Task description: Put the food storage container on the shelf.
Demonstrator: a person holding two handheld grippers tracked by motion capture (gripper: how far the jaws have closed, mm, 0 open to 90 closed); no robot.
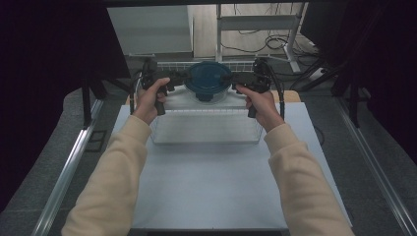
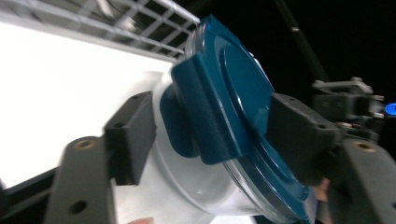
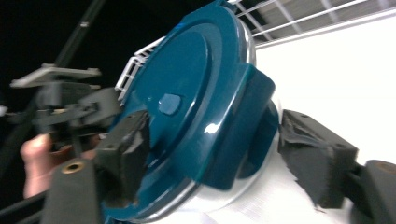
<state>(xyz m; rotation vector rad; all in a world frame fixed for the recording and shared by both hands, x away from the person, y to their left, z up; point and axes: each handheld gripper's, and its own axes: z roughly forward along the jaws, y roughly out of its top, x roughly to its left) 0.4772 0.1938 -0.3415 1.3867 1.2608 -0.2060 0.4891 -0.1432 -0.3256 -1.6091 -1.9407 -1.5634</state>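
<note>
Cream sleeves (image 1: 120, 172) reach in from the bottom of the high view, each hand holding a claw at either side of a round container (image 1: 208, 88) with a dark blue lid (image 1: 209, 76). It hangs above the far edge of a wire basket (image 1: 206, 129) on the white table (image 1: 211, 187). From the left claw (image 2: 212, 135), the jaws stand either side of the lid's blue side clip (image 2: 210, 116), with a gap at the near pad. From the right claw (image 3: 210, 158), one jaw touches the lid top and the other stands off from the clip; a firm grip cannot be told for either.
</note>
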